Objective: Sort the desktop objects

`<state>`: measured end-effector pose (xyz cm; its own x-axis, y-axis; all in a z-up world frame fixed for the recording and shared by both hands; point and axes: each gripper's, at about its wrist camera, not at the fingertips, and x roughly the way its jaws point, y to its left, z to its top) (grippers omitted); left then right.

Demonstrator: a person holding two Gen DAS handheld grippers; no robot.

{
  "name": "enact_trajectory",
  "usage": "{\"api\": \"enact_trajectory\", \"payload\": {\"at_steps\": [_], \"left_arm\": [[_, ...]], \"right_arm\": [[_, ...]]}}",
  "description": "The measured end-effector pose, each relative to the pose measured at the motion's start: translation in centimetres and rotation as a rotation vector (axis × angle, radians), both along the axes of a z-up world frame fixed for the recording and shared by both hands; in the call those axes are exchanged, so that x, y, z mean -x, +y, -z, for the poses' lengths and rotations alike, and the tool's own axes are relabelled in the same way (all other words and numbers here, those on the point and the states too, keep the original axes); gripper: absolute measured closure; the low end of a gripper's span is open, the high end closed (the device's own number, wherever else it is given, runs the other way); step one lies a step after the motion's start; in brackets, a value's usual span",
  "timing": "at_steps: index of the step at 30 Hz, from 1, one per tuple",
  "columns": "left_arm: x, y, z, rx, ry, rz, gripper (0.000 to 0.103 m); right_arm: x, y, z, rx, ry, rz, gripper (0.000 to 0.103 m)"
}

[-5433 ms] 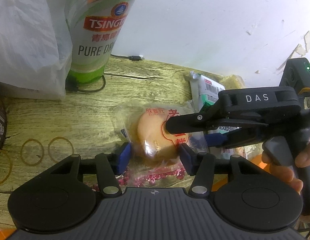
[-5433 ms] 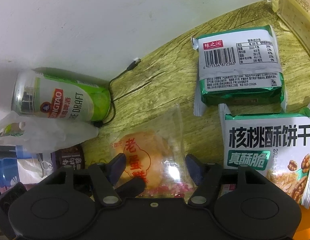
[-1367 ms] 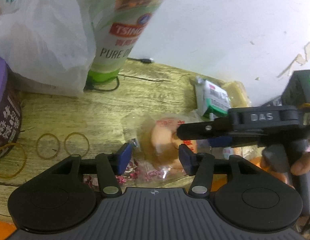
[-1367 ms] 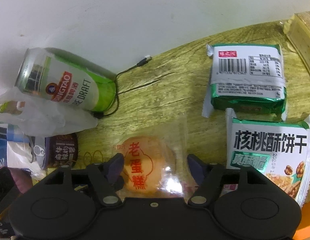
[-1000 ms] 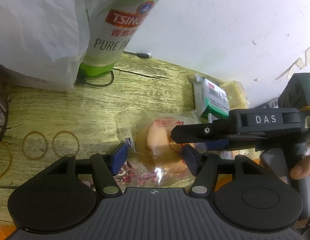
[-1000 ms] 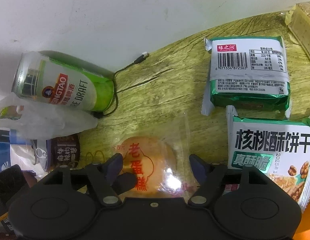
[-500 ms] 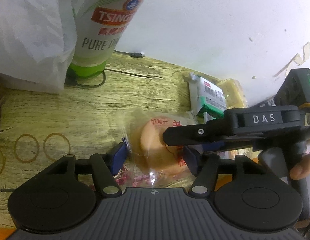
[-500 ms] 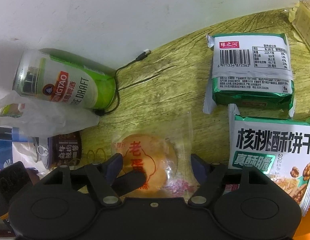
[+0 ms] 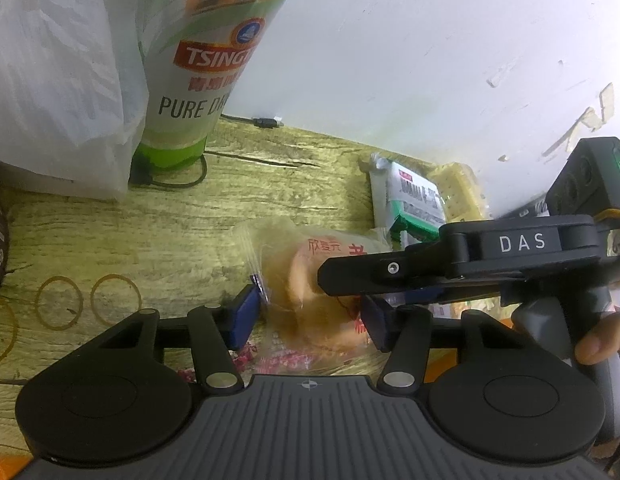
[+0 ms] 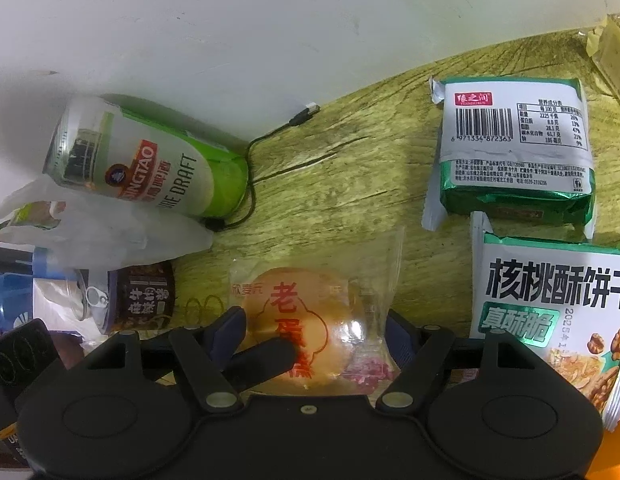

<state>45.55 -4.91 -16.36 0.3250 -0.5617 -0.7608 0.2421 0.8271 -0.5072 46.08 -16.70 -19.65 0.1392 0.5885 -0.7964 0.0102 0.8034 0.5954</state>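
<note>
The wooden bench carries many snacks. The tall beer can stands at the back by the wall and reads "TSINGTAO" and "DRAFT"; in the left view one reads "PURE". The walnut biscuit bag at the right has big Chinese characters, and the green packet beyond it shows a barcode, 6971334872363.

The egg cake lies at the near edge of the bench, in a clear wrapper with red characters. I judge it light, soft and easy to crush, and the film is slippery and crinkly. It is better to hold it gently across the round cake body, not by the loose film edges.

The left tongs are closing, with the cake between the blue pads, which seem already at its sides. The right tongs stand apart around the same cake and are closing slowly; their pads do not seem to press it
</note>
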Motion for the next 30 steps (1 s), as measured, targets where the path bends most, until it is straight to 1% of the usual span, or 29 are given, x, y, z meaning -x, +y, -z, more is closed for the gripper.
{"api": "enact_trajectory", "payload": {"at_steps": [17,30], "left_arm": [[0.8,-0.2,-1.9,-0.009,-0.045,-0.004,0.049],[2.9,-0.3,-4.7,-0.029,-0.080,-0.022,0.049]], "right_arm": [[0.6,0.0,-1.6,-0.016,-0.044,-0.008,0.033],[1.9,-0.4,-4.3,-0.034,-0.076,-0.029,0.033]]}}
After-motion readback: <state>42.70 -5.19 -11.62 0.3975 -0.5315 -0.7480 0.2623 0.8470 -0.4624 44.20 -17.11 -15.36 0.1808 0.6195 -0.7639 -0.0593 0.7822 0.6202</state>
